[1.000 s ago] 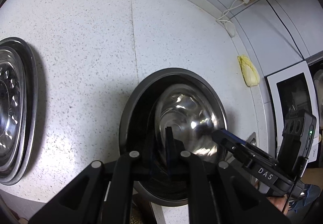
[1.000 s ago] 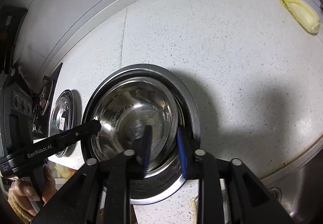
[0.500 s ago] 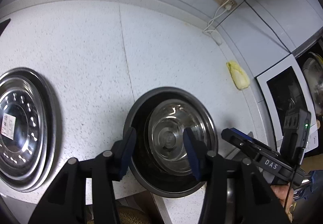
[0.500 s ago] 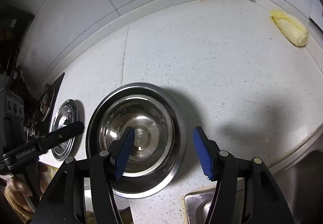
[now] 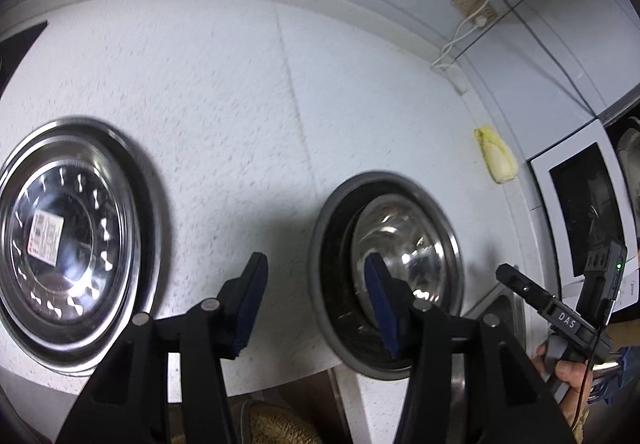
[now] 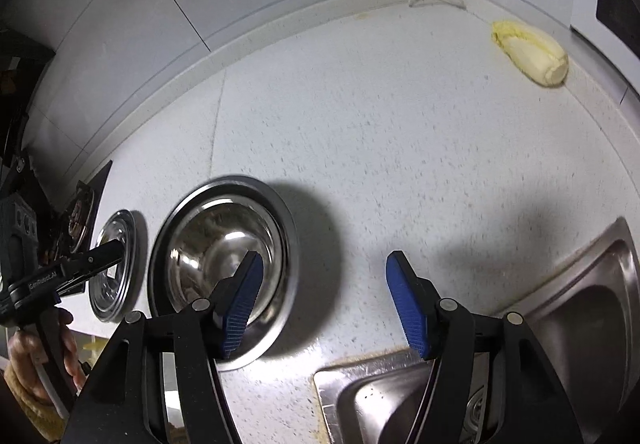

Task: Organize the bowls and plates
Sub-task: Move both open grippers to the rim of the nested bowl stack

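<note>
A shiny steel bowl sits nested inside a larger, darker-rimmed bowl near the counter's front edge. To its left lies a stack of steel plates, the top one bearing a label. My left gripper hovers open above the bowls' left rim and holds nothing. In the right wrist view the nested bowls and the plates lie lower left. My right gripper hangs over bare counter just right of the bowls; its jaws are opening and nothing is between them.
A steel sink is sunk into the counter at the front right. A pale cabbage lies by the back wall. A white appliance stands on the right. Sockets and cables run along the wall. A stove is at far left.
Both grippers let go of the inner bowl's rim, opened wide and drew up and back. The bowl stays nested in the larger one. More of the plate stack is in view.
</note>
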The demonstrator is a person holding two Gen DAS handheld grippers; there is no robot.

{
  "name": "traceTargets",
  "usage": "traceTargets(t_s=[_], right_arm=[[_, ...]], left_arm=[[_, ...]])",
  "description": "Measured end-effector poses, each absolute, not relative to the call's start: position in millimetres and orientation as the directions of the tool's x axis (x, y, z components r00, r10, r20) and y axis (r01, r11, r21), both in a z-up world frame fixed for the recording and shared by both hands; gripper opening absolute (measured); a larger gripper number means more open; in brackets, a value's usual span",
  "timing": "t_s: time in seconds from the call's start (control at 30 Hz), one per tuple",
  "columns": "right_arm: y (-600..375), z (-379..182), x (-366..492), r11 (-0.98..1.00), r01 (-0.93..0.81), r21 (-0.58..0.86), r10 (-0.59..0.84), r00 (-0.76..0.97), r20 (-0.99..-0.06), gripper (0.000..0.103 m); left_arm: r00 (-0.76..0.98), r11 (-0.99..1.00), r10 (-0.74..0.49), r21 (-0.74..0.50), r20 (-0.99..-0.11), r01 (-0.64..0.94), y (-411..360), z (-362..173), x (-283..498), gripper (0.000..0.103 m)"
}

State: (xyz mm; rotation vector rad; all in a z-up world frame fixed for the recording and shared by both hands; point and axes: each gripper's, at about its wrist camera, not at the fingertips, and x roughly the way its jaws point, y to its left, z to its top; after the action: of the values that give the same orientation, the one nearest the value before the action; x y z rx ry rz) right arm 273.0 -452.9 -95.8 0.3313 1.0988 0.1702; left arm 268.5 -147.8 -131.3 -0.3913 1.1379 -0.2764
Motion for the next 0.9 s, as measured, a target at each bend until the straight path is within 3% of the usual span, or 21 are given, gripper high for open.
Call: traceTargets(t_s=[0.4,0.57,0.9], right_arm=[[-438,-115,283,0.94,-0.016,0.342,0.323,0.374,-0.869,0.058],[-432,-121,283,0.942,-0.035,0.333,0.323,0.354,-0.877,0.043],[-425,-127,287,0.948,-0.064,0.313,0.315,0.337,-0.887,0.034]], left_arm=[[0.341,0.913,-0.382,-0.409,-0.859,-0.008,-152,-156,266,0.048],[0.324,0.919,-0.369,-0.393,-0.871,-0.012,-154,-164,266,0.048],[0.306,0.926,-0.356,-0.377,-0.883,-0.008,-168,-171,273,0.048]])
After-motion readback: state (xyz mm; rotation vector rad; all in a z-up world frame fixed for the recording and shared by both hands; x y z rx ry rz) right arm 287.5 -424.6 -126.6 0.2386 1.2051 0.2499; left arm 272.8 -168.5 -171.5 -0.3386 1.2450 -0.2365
